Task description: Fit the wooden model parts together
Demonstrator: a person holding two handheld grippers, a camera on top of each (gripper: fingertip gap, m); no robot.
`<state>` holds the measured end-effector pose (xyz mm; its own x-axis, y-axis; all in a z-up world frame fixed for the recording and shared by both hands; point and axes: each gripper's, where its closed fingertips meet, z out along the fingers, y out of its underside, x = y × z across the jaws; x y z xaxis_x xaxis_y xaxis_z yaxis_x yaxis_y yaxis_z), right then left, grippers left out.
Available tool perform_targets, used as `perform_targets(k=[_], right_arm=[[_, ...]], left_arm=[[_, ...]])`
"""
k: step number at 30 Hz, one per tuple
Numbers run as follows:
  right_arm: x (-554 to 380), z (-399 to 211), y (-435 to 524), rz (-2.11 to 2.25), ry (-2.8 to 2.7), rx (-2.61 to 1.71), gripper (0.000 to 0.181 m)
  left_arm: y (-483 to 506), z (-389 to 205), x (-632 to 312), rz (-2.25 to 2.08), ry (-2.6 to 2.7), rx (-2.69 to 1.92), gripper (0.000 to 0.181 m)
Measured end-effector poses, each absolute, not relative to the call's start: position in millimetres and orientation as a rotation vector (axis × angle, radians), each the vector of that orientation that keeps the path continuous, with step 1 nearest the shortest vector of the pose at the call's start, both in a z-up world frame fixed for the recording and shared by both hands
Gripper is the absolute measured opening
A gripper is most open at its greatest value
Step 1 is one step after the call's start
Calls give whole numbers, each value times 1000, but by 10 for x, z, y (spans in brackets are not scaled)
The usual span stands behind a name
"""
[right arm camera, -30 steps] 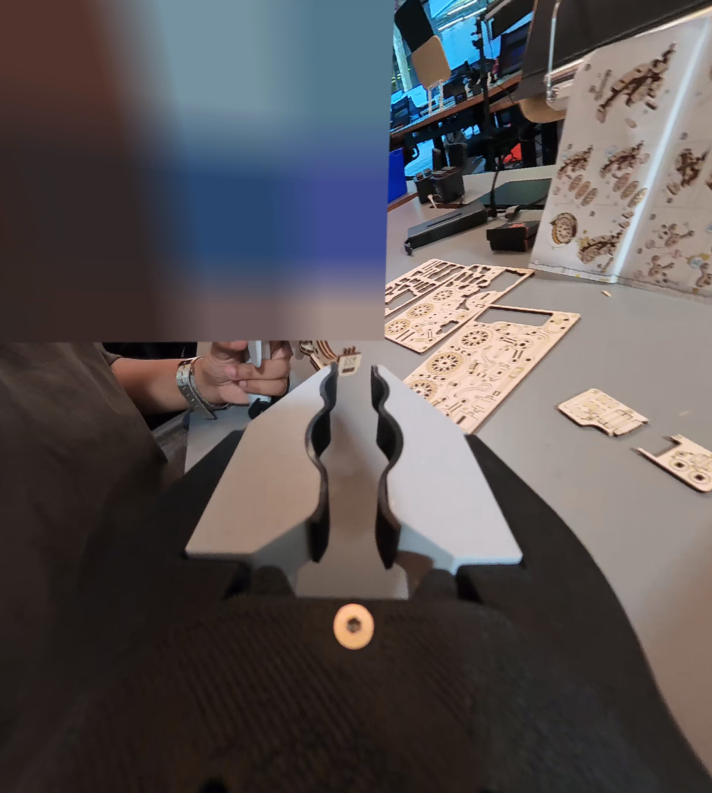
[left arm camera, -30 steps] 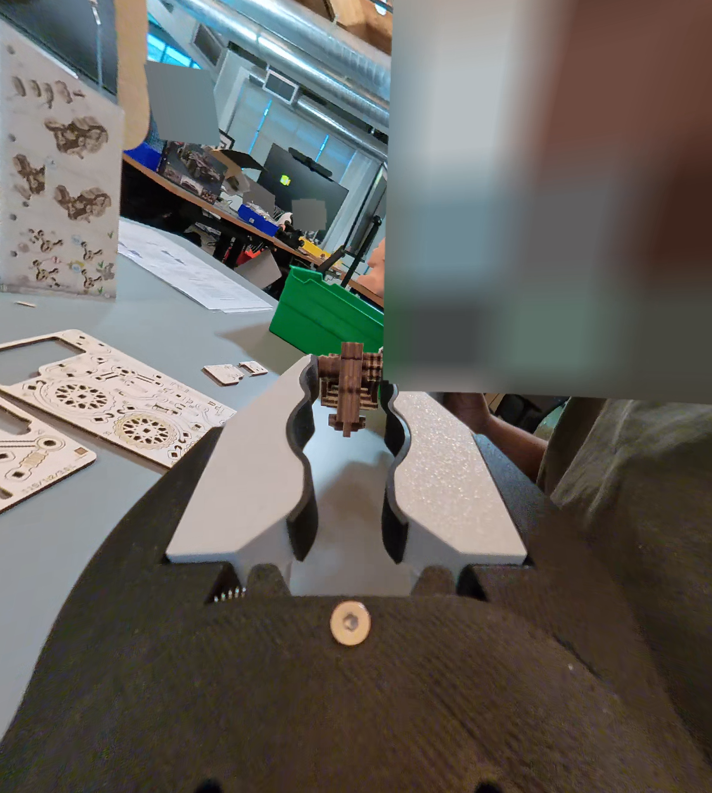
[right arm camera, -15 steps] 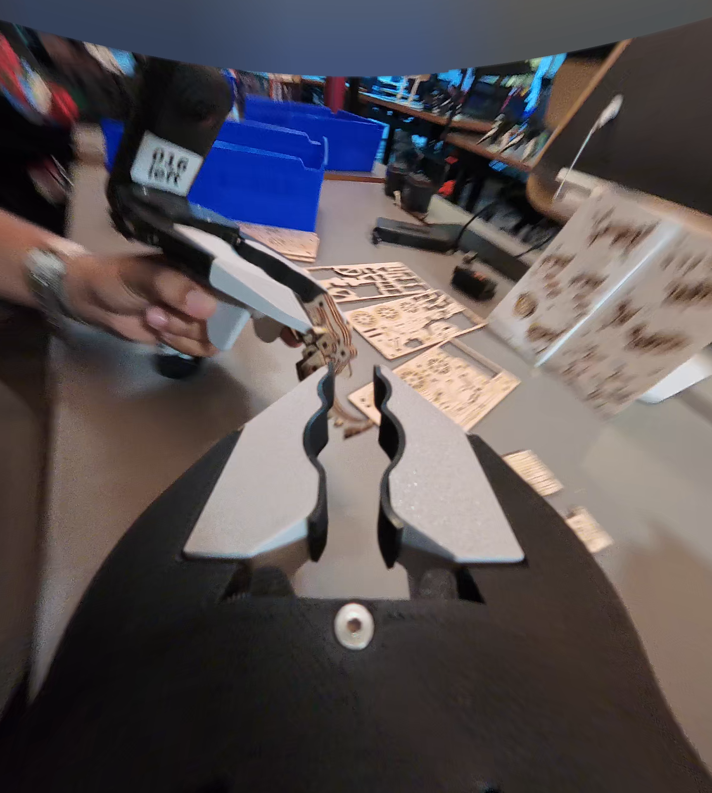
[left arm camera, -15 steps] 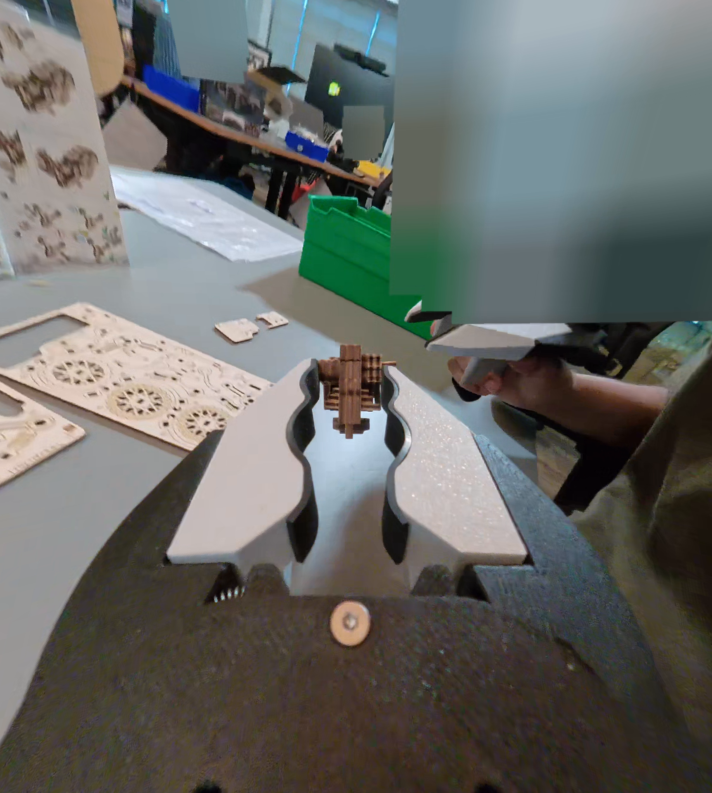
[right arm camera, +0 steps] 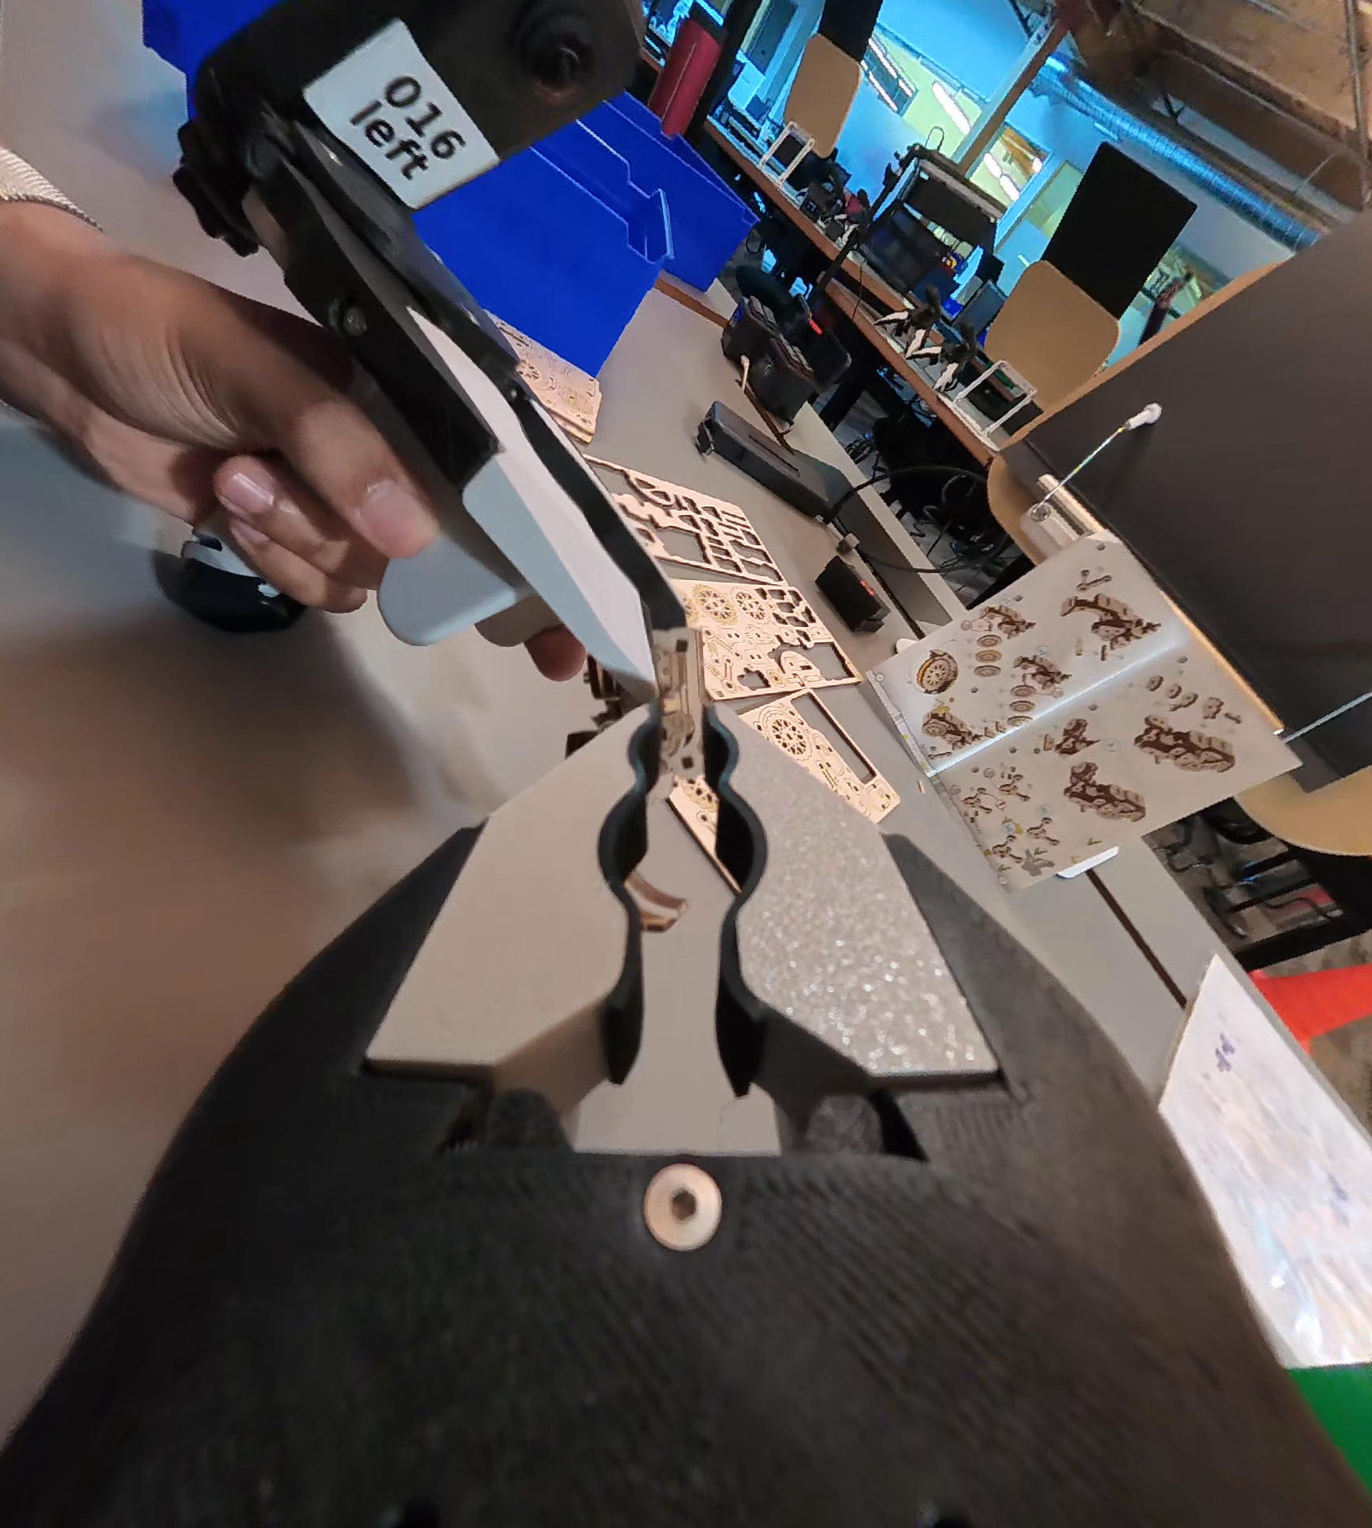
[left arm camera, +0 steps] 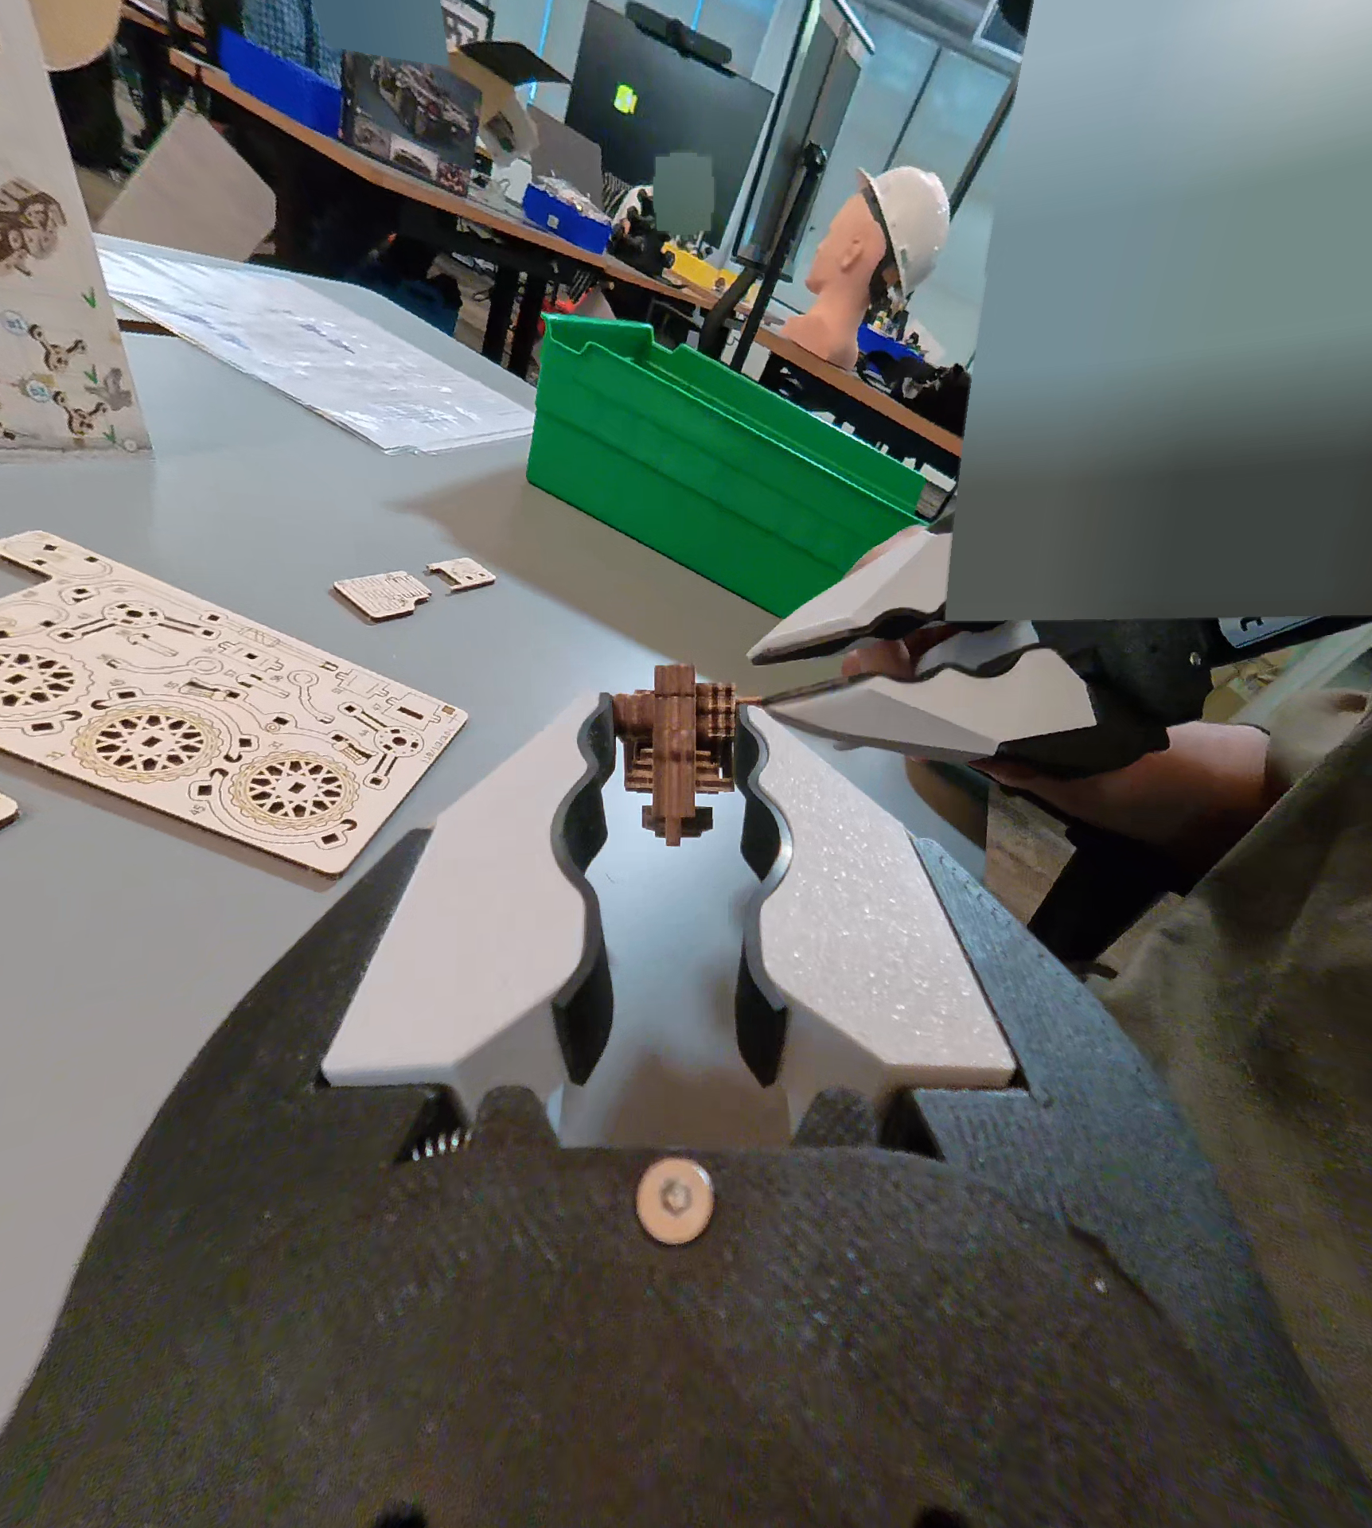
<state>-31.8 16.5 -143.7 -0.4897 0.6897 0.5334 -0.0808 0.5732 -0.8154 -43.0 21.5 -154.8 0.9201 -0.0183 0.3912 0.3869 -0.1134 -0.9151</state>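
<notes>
My left gripper (left arm camera: 674, 719) is shut on a small dark wooden sub-assembly (left arm camera: 674, 744) and holds it above the grey table (left arm camera: 253, 513). My right gripper (left arm camera: 755, 678) comes in from the right, with its fingers a narrow gap apart. Its lower fingertip (left arm camera: 782, 707) touches the assembly's right end. In the right wrist view, my right gripper (right arm camera: 678, 728) has the assembly (right arm camera: 678, 694) showing between its tips. My left gripper (right arm camera: 666, 653) reaches down from the upper left, held by a hand. I cannot tell whether the right fingers press on the wood.
Laser-cut wooden part sheets (left arm camera: 170, 703) (right arm camera: 749, 653) lie on the table, with two small loose pieces (left arm camera: 385, 591) beyond them. A green bin (left arm camera: 707, 463), a standing instruction sheet (right arm camera: 1079, 703), papers (left arm camera: 294, 347) and blue bins (right arm camera: 567, 223) ring the work area. A curved wooden piece (right arm camera: 654, 897) shows below my right fingers.
My right gripper has swung in towards the left one, and its tips now reach the wooden assembly. My left gripper has tilted down towards the table, still holding the assembly.
</notes>
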Motion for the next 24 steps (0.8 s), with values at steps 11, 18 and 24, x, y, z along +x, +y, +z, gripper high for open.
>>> perform_targets(k=[11,18,24], right_arm=[[-268,-1498,111,963,-1887,-426,5],[-269,-1498,131,944,-1884,-436,0],[-292,-1497,154,873,-1881,-410,0]], left_arm=[[233,-1565,-406,-394,-298,-1653,25],[233,-1561,-390,-404,-278,-1648,25],[246,-1572,-398,-357,-277,-1661,25]])
